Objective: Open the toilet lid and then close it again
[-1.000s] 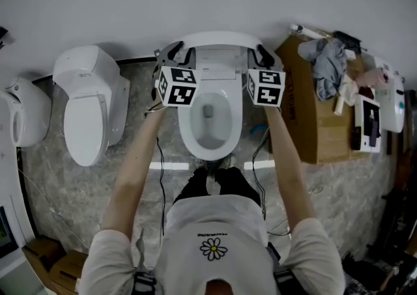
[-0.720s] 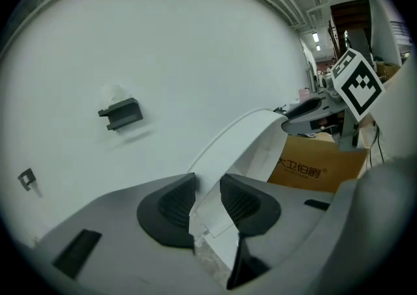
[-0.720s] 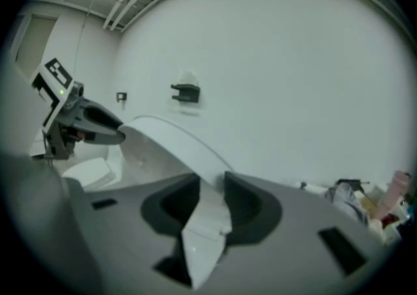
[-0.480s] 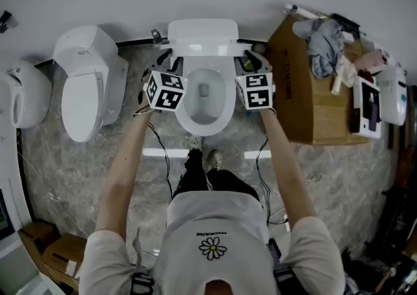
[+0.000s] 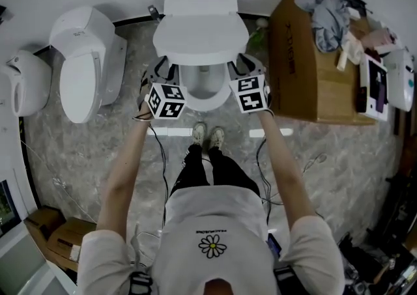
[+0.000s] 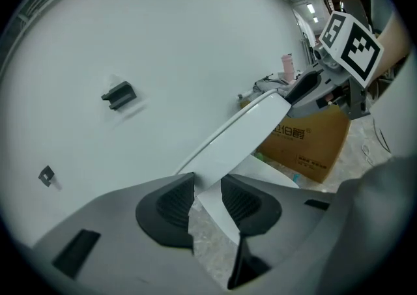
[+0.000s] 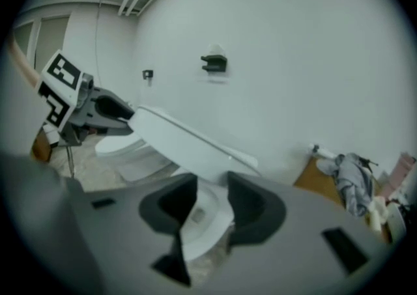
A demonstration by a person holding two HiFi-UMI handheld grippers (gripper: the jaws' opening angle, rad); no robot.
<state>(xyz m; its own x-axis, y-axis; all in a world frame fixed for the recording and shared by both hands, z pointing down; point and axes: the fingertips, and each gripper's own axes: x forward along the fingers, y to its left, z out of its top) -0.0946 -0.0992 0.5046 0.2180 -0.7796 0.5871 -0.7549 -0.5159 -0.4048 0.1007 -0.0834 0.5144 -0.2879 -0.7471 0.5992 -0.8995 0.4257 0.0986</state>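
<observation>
Toilet lid (image 5: 201, 38) hangs half-lowered above the bowl (image 5: 203, 94), steadied from 2 sides for a gentle close. Left gripper (image 5: 163, 64) pinches its edge. Right gripper (image 5: 246, 62), jaws just opening, straddles it unpressed.

Left arm (image 5: 127, 176) and right arm (image 5: 281, 170) are stretched out front, both grippers tipped a bit downward. The grey left gripper (image 6: 207, 186) has just eased open a little, but its black ribbed pads (image 6: 172, 199) are pinching the white plastic toilet lid (image 6: 241, 131) by its edge. The grey right gripper (image 7: 210, 186) has just opened wider, with the lid edge sitting loose at its tips.
</observation>
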